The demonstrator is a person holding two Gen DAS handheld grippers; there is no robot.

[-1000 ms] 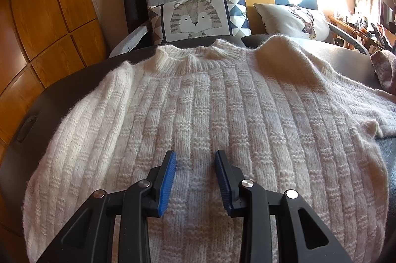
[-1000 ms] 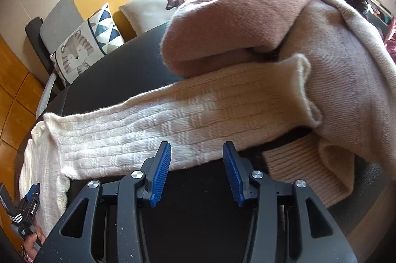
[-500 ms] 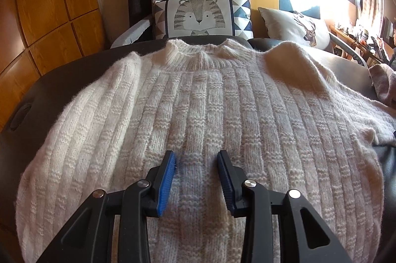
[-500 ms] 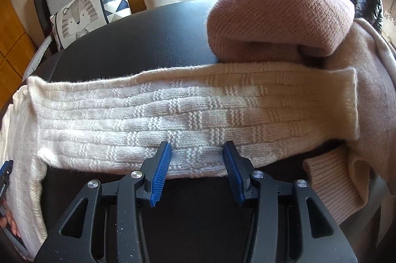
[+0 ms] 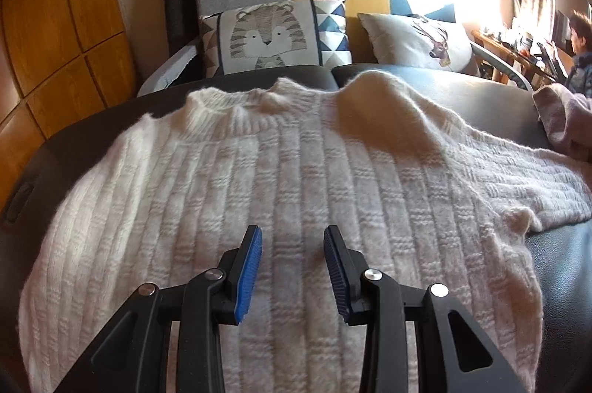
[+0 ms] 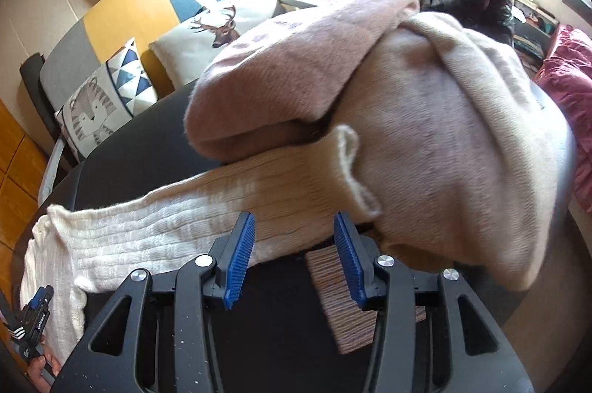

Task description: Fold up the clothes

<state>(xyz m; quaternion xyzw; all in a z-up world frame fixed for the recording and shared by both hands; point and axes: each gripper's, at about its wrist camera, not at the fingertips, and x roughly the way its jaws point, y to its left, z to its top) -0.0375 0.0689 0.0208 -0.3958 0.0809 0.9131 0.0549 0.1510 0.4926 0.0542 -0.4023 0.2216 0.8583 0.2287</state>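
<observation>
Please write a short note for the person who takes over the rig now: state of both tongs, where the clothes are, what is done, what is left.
Left tongs: open, empty, over the lower body of the cream sweater.
Right tongs: open, empty, at the near edge of the sweater's sleeve.
Sweater lies face up and spread flat on the dark surface, collar at the far side. The sleeve stretches out to the side, and its cuff touches the pink pile.
Done: sweater spread out.
Left: every fold; probably start by bringing the sleeve in over the body. The pile is not yet folded either.
</observation>
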